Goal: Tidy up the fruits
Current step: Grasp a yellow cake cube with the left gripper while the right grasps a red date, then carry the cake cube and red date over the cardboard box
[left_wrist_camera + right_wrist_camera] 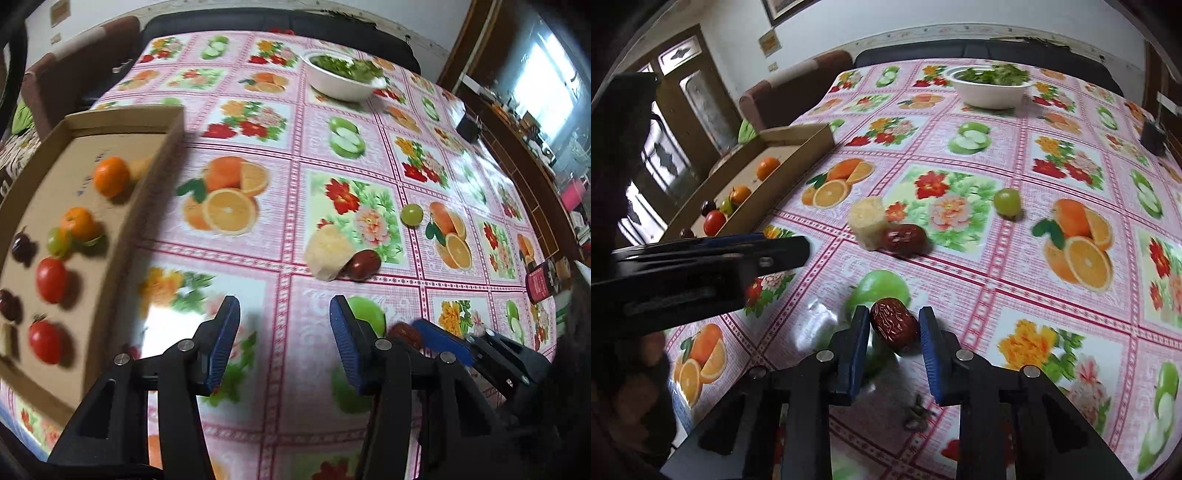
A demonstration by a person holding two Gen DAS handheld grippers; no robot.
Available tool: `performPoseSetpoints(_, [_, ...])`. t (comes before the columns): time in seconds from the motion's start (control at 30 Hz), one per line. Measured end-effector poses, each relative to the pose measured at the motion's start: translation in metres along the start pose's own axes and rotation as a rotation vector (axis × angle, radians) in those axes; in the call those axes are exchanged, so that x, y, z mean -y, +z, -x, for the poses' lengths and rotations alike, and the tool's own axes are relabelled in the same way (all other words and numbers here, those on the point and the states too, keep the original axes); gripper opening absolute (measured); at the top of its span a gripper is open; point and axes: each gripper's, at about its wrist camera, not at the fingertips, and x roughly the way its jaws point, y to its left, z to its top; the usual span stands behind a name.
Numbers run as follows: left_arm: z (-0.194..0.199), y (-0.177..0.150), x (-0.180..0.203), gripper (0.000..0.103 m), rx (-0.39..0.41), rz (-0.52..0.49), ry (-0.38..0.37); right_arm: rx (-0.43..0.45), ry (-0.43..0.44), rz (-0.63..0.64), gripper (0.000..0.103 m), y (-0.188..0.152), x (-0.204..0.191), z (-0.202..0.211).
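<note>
A: What has the right gripper (894, 326) got?
B: A wrinkled red date (894, 325) sits between its blue pads, low over the desk (997, 258). The pads are narrow and look pressed on the date's two ends.

A: And the left gripper (284, 332)?
B: Spread wide, nothing between its fingers, hanging over the fruit-print cloth.

A: Where is the box?
B: The cardboard box (155, 177) lies on the left part of the desk. Inside are two oranges (111, 176), two tomatoes (51, 279), a green grape (58, 242) touching the nearer orange, and some dark fruits near the left wall.

A: What remains loose on the desk?
B: A second date (905, 238) touches a pale yellow chunk (868, 221), which I cannot identify. Another green grape (1007, 201) lies apart, to their right.

A: Anything farther back?
B: A white bowl (991, 94) with green leaves in it, near the far edge.
</note>
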Motion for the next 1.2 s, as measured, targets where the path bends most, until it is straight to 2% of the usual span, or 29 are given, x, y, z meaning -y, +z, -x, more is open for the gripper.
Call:
performPoseSetpoints(0.2, [-0.028,0.012,0.015,0.049,-0.044,-0.025,-0.018,0.018,0.006,-0.082,0.028,-0.007,0.025,0.015])
performPoseSetpoints(0.4, [-0.04,0.028,0.022,0.049,-0.004,-0.047,0.015,0.021,0.008,-0.129,0.028,-0.01,0.041,0.018])
performPoseSetpoints(0.43, [-0.042,0.029,0.024,0.047,0.002,-0.054,0.026,0.021,0.013,-0.138,0.028,-0.011,0.043,0.018])
performPoseSetpoints(0.5, [-0.042,0.03,0.025,0.029,0.011,-0.067,0.038,0.021,0.022,-0.155,0.028,-0.011,0.046,0.018])
performPoseSetpoints(0.53, [-0.042,0.029,0.024,0.029,0.012,-0.068,0.036,0.024,0.019,-0.159,0.028,-0.012,0.047,0.019])
performPoseSetpoints(0.8, [-0.013,0.009,0.001,0.03,0.051,-0.008,0.085,0.056,0.021,-0.168,0.028,-0.008,0.044,0.028])
performPoseSetpoints(1.07, [0.036,-0.008,-0.036,0.03,0.137,0.084,0.206,0.064,0.056,-0.121,0.028,-0.002,0.011,0.029])
performPoseSetpoints(1.2, [0.05,-0.013,-0.054,0.03,0.159,0.117,0.243,0.074,0.074,-0.095,0.028,0.005,-0.007,0.029])
